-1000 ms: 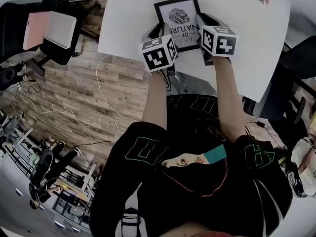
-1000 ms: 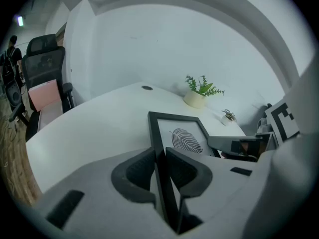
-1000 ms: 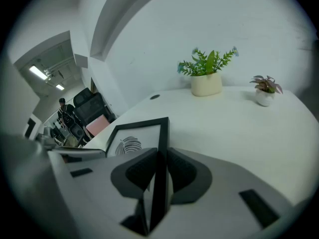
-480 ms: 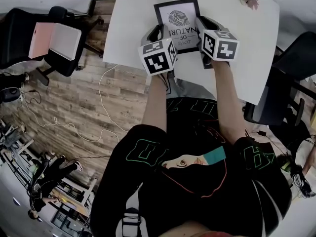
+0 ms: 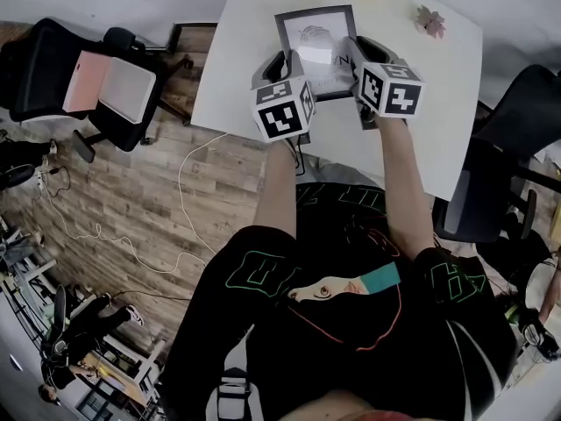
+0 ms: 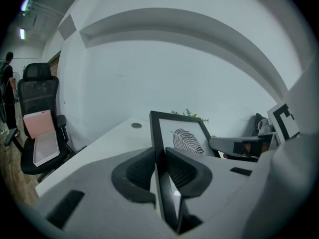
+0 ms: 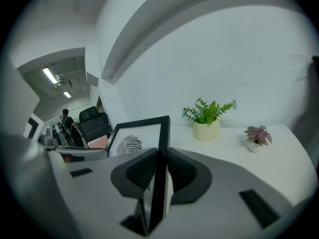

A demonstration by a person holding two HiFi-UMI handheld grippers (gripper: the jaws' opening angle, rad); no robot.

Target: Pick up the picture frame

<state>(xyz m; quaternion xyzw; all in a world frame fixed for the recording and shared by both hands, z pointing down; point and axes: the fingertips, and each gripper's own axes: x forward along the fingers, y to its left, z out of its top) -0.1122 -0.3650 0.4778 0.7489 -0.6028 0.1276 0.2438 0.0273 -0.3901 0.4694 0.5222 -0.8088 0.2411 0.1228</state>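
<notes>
The picture frame (image 5: 317, 42) is black with a white leaf print, and it hangs tilted above the white table (image 5: 438, 103). My left gripper (image 5: 282, 61) is shut on its left edge and my right gripper (image 5: 355, 49) on its right edge. In the left gripper view the frame's black edge (image 6: 158, 133) runs between the pads of the left gripper (image 6: 160, 159). The right gripper (image 6: 239, 146) clamps the far side. In the right gripper view the frame (image 7: 134, 138) stands on edge inside the right gripper (image 7: 160, 169).
A potted green plant (image 7: 207, 121) and a small pink plant (image 7: 257, 136) stand at the table's back. A round grommet (image 6: 136, 125) sits in the tabletop. An office chair with a pink and white pad (image 5: 96, 77) stands left, a black chair (image 5: 517, 147) right.
Both grippers have risen together with the frame held between them. The frame has come off the table and tipped up, so its glass now catches glare.
</notes>
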